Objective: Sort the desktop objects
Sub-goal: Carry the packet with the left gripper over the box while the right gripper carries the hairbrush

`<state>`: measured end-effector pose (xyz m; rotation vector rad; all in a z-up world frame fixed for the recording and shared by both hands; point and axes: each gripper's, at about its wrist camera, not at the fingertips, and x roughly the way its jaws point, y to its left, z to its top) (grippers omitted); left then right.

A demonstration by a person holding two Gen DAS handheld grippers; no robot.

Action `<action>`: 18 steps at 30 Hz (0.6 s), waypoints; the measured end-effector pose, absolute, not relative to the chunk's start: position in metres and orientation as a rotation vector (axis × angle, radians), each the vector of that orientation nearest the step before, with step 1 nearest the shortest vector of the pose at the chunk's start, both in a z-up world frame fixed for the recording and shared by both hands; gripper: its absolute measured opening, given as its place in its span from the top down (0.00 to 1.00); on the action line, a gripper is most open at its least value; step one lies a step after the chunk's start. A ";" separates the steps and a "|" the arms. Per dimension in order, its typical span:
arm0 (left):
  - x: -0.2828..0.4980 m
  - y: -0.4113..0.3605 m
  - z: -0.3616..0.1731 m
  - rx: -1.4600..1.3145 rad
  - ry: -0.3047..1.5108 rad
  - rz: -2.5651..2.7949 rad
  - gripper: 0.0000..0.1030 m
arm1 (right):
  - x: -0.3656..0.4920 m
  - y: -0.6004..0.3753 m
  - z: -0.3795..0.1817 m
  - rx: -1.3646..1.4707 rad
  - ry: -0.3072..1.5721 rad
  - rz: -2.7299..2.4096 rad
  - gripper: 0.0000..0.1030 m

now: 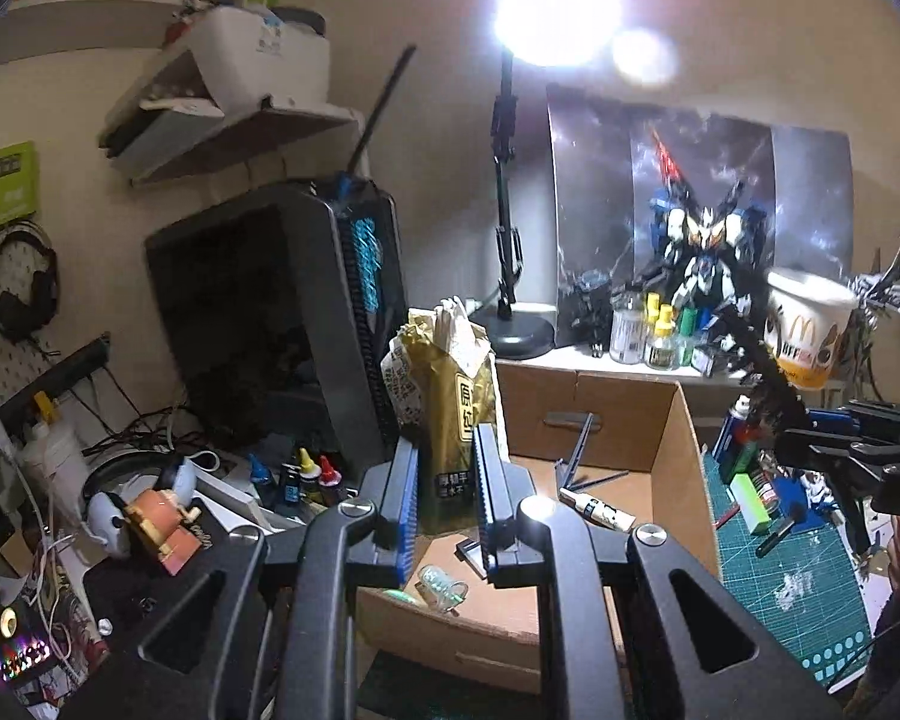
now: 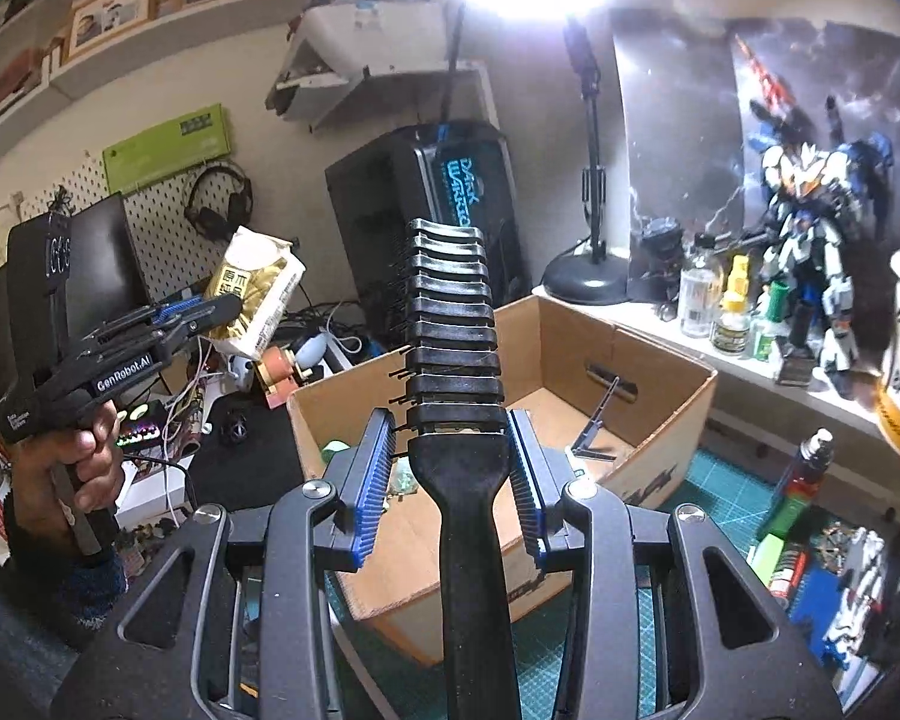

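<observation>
- The cardboard box [image 2: 576, 360] stands open-topped in the middle of the worktop, its near rim just below both tongs and its far wall close against the white ledge [image 2: 750, 360] at the back.
- To the box's left the black computer tower [image 1: 282, 312] rises right beside it; little free room shows on that side, which is crowded with cables, small paint bottles [image 1: 306, 474] and a toy figure [image 1: 162, 522].
- To the box's right lies a green cutting mat [image 1: 792, 570], strewn with small tools and cans, with only patches of bare mat.
- The air above the box is open; a desk lamp [image 2: 591, 192] stands on the ledge behind it.
- Inside the box: a small black stand [image 2: 600, 426], a white marker-like tube [image 1: 597, 510], a clear ribbed plastic piece [image 1: 444, 588] and some green bits near the front wall; most of its floor is bare.
- The left tongs [image 1: 447, 480] are clamped on a gold snack bag [image 1: 444, 396], held upright above the box's left front part.
- The right tongs [image 2: 453, 462] grip a black hairbrush [image 2: 456, 324] by the neck where handle meets head, the head pointing forward above the box's near rim.
- A person's hand [image 2: 72, 468] holds the left tool.
- On the ledge stand glass and plastic bottles [image 2: 720, 300], a robot model [image 2: 810, 240] and a paper cup [image 1: 810, 330].
</observation>
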<state>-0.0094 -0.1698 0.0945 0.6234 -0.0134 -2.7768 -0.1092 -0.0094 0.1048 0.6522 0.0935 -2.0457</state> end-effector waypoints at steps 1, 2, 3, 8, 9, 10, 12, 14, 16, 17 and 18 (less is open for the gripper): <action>-0.019 -0.171 0.092 0.648 -0.021 -2.776 0.84 | -0.117 -0.014 0.102 0.667 0.091 -2.039 0.66; -0.028 -0.172 0.089 0.672 -0.029 -2.775 0.84 | -0.124 -0.019 0.099 0.683 0.089 -2.032 0.66; -0.038 -0.173 0.085 0.699 -0.041 -2.770 0.84 | -0.131 -0.023 0.097 0.698 0.090 -2.028 0.66; -0.094 -0.179 0.063 0.856 -0.095 -2.735 0.84 | -0.172 -0.048 0.081 0.787 0.088 -2.001 0.66; -0.106 -0.181 0.058 0.893 -0.109 -2.723 0.84 | -0.180 -0.053 0.078 0.805 0.088 -1.995 0.66; -0.117 -0.182 0.052 0.930 -0.123 -2.710 0.84 | -0.187 -0.059 0.074 0.823 0.091 -1.993 0.66; -0.138 -0.183 0.040 0.996 -0.159 -2.672 0.84 | -0.201 -0.068 0.065 0.862 0.102 -1.993 0.66; -0.155 -0.185 0.029 1.058 -0.170 -2.650 0.84 | -0.213 -0.078 0.055 0.903 0.110 -1.988 0.66; -0.164 -0.186 0.021 1.106 -0.175 -2.639 0.84 | -0.221 -0.084 0.047 0.929 0.117 -1.983 0.66; -0.168 -0.187 0.017 1.128 -0.177 -2.634 0.84 | -0.225 -0.087 0.042 0.940 0.121 -1.981 0.66; -0.172 -0.188 0.013 1.149 -0.178 -2.629 0.84 | -0.228 -0.089 0.039 0.951 0.121 -1.975 0.66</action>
